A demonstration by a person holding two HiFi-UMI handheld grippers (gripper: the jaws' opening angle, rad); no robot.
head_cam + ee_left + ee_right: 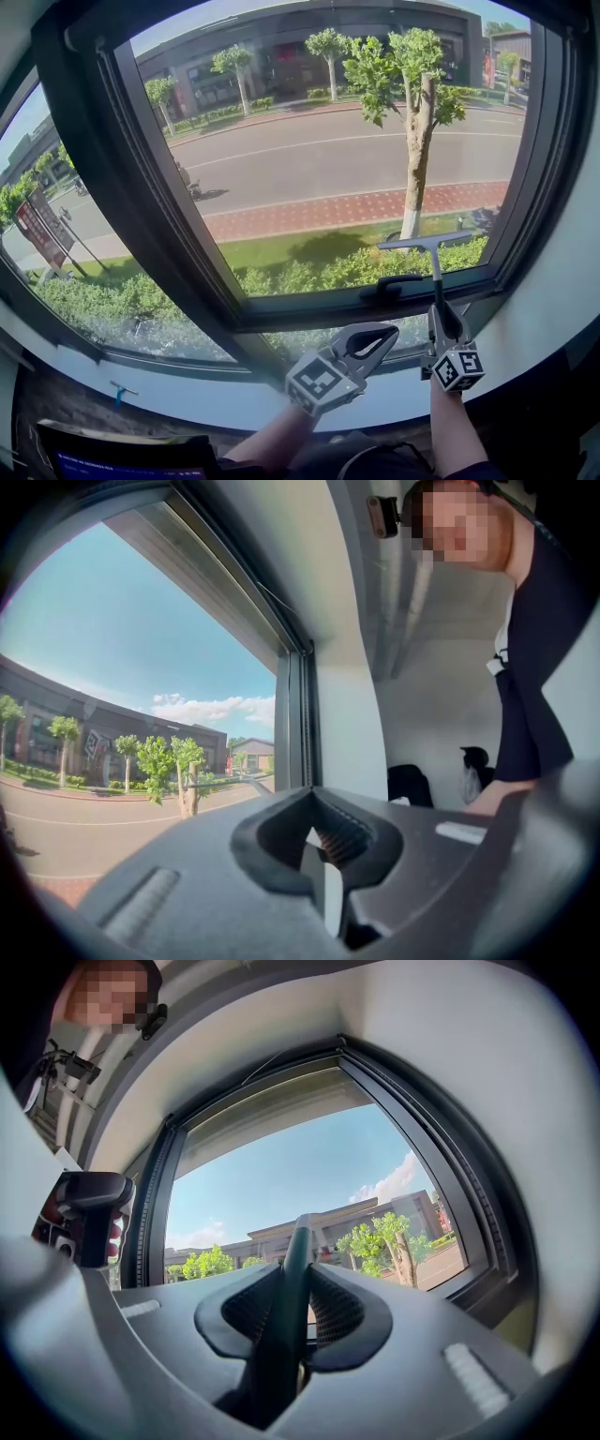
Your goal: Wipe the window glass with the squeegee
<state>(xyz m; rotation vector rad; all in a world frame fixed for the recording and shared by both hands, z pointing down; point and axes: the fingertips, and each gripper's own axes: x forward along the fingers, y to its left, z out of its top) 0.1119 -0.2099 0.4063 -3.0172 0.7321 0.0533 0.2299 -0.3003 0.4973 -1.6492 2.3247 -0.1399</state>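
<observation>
A person stands at a large window, looking down at it, with a two-jaw gripper in each hand. The window glass point(328, 159) sits in a dark frame point(155, 206) above a pale sill point(206, 398). The right gripper point(441, 323) is low at the right of the pane, and its jaws are clamped on the dark handle of the squeegee point(435, 272). The right gripper view shows the handle pinched between the two ribbed pads and running on past them toward the glass. The handle stands nearly upright. The squeegee's blade point(427, 242) lies crosswise at its top, over the lower right part of the glass, above the frame's bottom rail and just right of the dark window handle point(392, 281). Whether the blade presses on the glass cannot be told. The left gripper point(375, 336) hangs just left of the right one, over the sill and apart from the glass. Its jaw tips are brought together with nothing between them, as the left gripper view confirms. Through the glass are a slim tree point(417, 141), a hedge point(319, 272), a red brick pavement point(356, 208), a road and low buildings under a blue sky. A small blue object point(120, 389) lies on the sill at the far left.
</observation>
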